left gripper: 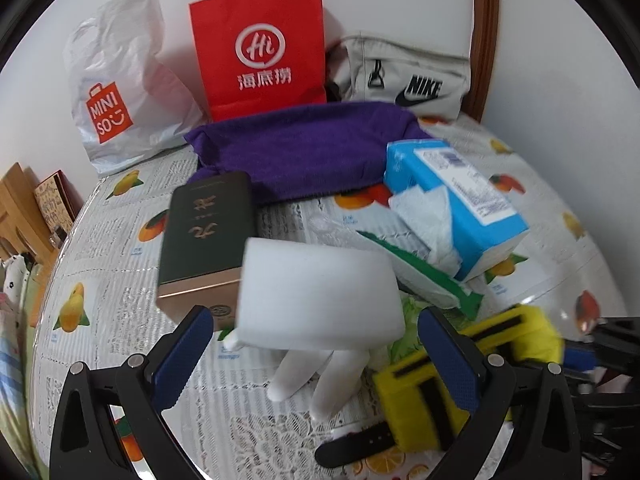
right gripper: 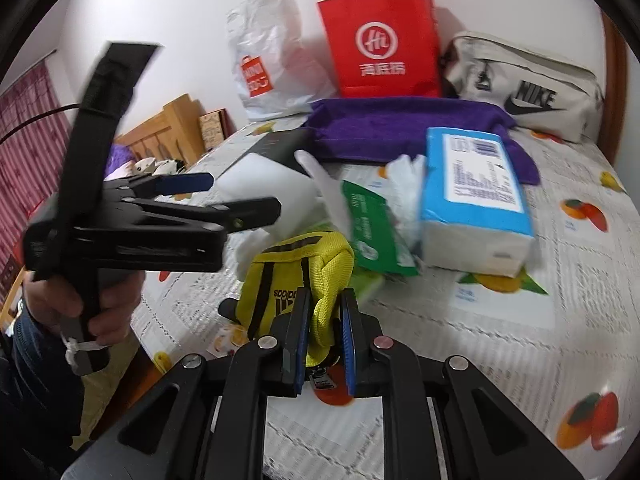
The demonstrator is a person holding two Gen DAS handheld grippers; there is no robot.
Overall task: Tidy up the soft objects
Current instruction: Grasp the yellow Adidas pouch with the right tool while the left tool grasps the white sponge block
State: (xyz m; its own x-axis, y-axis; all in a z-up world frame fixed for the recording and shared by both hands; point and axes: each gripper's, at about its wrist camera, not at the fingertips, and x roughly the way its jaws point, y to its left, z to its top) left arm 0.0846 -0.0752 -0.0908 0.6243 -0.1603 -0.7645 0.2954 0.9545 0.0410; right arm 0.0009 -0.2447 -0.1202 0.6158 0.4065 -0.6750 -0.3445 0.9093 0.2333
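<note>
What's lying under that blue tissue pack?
The blue tissue pack rests partly on a green and white packet and loose white tissue. What else lies beneath it is hidden.

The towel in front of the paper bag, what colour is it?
Purple towel, clearest in the left wrist view.

White wall [right gripper: 160,40]; wooden headboard [right gripper: 168,128]; red curtain [right gripper: 28,128] at left.

Both wrist cameras look steeply down, close over the table [left gripper: 120,360], sharing its clutter
</note>
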